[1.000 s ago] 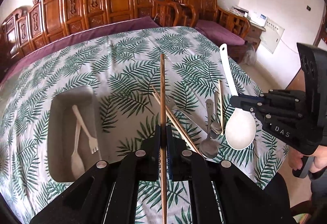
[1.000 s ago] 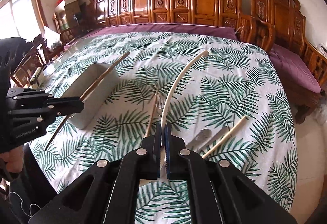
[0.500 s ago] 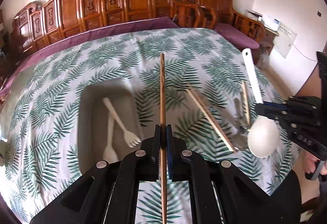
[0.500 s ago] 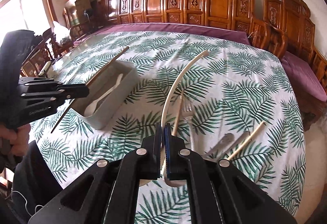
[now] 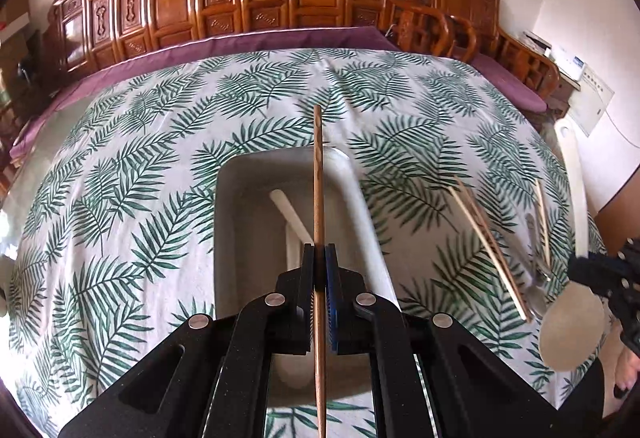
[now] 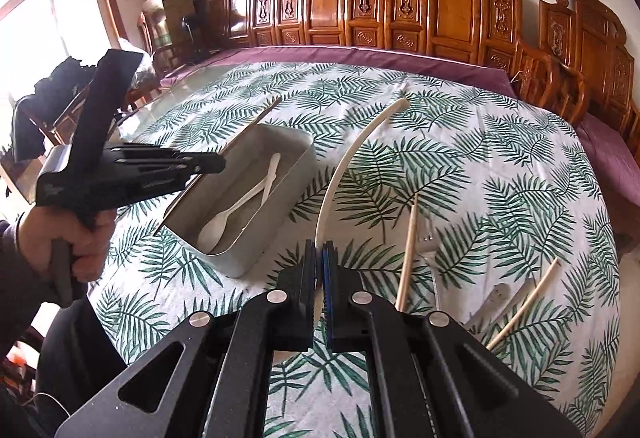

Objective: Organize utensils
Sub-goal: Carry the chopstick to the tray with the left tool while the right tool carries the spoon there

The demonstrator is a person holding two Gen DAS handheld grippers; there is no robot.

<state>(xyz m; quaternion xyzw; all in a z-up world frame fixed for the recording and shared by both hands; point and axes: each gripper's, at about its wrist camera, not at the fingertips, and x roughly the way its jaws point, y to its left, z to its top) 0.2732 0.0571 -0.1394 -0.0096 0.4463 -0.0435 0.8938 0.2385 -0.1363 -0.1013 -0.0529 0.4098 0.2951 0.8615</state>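
Left wrist view. The left gripper (image 5: 319, 270) sits at bottom centre, its jaws clamped on a brown wooden chopstick (image 5: 318, 198). The chopstick runs straight up the frame from between the jaws, passing over a grey rectangular tray (image 5: 362, 206) that lies on the leaf-print tablecloth (image 5: 120, 178) directly ahead of the gripper. Inside the tray, just left of the chopstick, the white handle of a plastic utensil (image 5: 289, 212) is visible — its working end is hidden behind the gripper. To the right of the tray, a pair of loose chopsticks (image 5: 490, 246) lies diagonally on the cloth. Further right lies a lighter single stick (image 5: 542, 222), with blurred metal cutlery beside it. At the right edge, the right gripper (image 5: 600, 274) holds a large white ladle (image 5: 572, 314), bowl low, handle pointing up the frame.

Right wrist view. At the left edge, the left gripper appears side-on, held in a hand (image 6: 68, 238), its tip over the near left rim of the tray (image 6: 276, 234). The tray contains a white spoon (image 6: 218, 224) and a second white utensil crossing it. At bottom centre, the right gripper (image 6: 319, 270) has its jaws closed narrowly on the ladle handle (image 6: 352, 158), which curves up and right from the jaws. To the right — on the cloth — lie a pale chopstick (image 6: 408, 254), a metal fork (image 6: 428, 244) touching it, flat metal cutlery (image 6: 496, 298) and another stick (image 6: 524, 306).
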